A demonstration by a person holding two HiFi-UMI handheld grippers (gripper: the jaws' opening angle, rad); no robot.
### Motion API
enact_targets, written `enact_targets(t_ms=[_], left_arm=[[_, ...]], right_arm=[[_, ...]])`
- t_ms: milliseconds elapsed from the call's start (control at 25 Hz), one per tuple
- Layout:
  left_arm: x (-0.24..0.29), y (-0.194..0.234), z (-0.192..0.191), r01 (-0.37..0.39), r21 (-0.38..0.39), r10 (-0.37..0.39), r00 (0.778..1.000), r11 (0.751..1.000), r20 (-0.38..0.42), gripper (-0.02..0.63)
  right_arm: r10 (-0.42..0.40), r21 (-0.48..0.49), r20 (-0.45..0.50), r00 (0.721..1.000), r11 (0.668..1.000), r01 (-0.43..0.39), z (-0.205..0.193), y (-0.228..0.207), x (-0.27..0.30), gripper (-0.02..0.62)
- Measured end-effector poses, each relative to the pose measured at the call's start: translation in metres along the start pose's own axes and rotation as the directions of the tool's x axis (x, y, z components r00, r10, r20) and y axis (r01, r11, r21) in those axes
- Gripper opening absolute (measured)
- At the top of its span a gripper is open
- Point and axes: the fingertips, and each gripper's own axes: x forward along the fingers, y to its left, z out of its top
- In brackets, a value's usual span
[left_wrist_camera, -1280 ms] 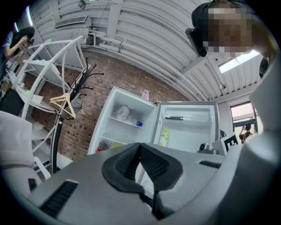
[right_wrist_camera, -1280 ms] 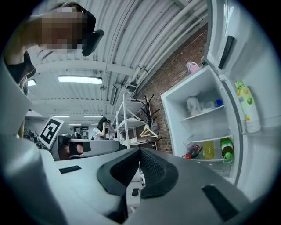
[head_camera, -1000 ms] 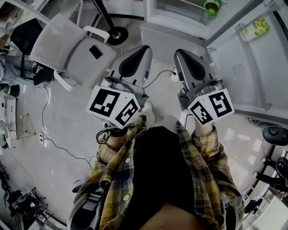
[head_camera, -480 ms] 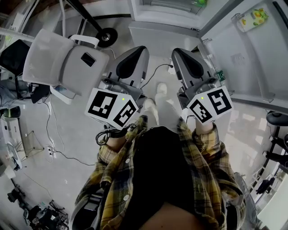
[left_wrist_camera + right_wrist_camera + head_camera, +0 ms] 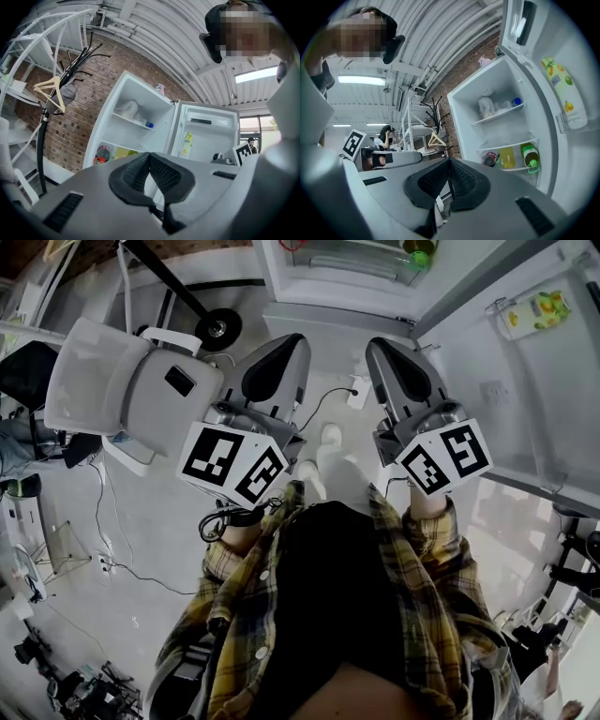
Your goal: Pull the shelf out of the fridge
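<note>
Left gripper (image 5: 150, 158) and right gripper (image 5: 450, 163), jaws pressed together and holding nothing, face the open fridge (image 5: 462, 118), its shelf (image 5: 506, 145) in place

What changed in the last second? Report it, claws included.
The person stepped toward the open fridge, carrying the left claw and right claw forward; in the head view the chair slid down and left. Unchanged: both claws shut and empty, side by side, and the fridge shelf untouched.
</note>
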Motion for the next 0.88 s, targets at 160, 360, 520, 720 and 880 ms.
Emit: enact_targets(t_ms=[160, 360, 520, 720, 880], left_arm=[[0.031, 0.006, 0.012, -0.008, 0.015, 0.008, 1.0, 1.0, 0.02, 0.005], [0.063, 0.013, 0.024, -0.025, 0.025, 0.024, 0.999, 0.999, 0.048, 0.005], [0.083, 0.013, 0.029, -0.042, 0.032, 0.04, 0.997, 0.999, 0.065, 0.005], [0.099, 0.013, 0.032, -0.059, 0.026, 0.057, 0.997, 0.998, 0.061, 0.005], [0.108, 0.016, 0.031, -0.071, 0.028, 0.07, 0.996, 0.997, 0.06, 0.005]], right_arm=[[0.027, -0.022, 0.008, 1.0, 0.999, -0.027, 0.015, -0.024, 0.021, 0.02], [0.063, -0.047, 0.026, 0.998, 0.997, -0.062, 0.034, -0.049, 0.041, 0.02], [0.095, -0.045, 0.023, 0.995, 0.995, -0.094, 0.039, -0.065, 0.049, 0.02], [0.112, -0.025, 0.017, 0.994, 0.993, -0.111, 0.044, -0.078, 0.051, 0.02], [0.119, -0.001, 0.014, 0.993, 0.993, -0.119, 0.042, -0.089, 0.052, 0.02]])
